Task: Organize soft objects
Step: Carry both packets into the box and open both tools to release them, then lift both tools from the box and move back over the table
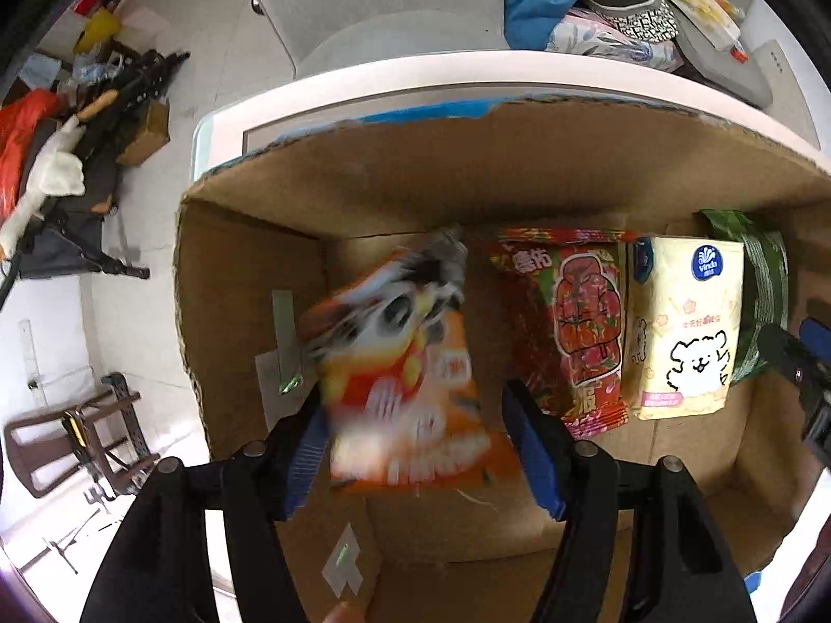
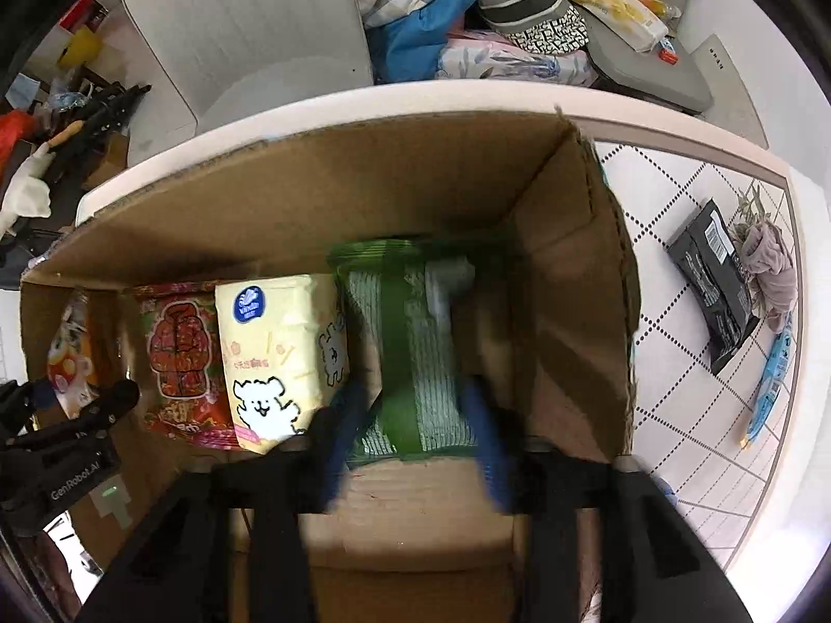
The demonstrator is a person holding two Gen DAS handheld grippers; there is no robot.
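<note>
A cardboard box (image 1: 467, 176) holds a row of soft packs. My left gripper (image 1: 415, 415) is open inside the box, its jaws either side of a blurred orange snack bag (image 1: 405, 389) with a gap on the right. Beside it lie a red snack bag (image 1: 571, 332), a yellow tissue pack (image 1: 685, 327) and a green pack (image 1: 763, 280). My right gripper (image 2: 410, 431) is open around the green pack (image 2: 410, 353), which looks blurred. The box (image 2: 571, 259), red bag (image 2: 182, 353), tissue pack (image 2: 280, 353) and orange bag (image 2: 72, 358) show in the right wrist view too.
The box sits on a white table (image 2: 675, 270) with a tiled pattern. A black pouch (image 2: 716, 280), a grey cloth (image 2: 768, 254) and a blue wrapper (image 2: 768, 389) lie to the right of the box. Clothes are piled on a chair (image 2: 467, 26) behind. Floor clutter (image 1: 78, 130) is at left.
</note>
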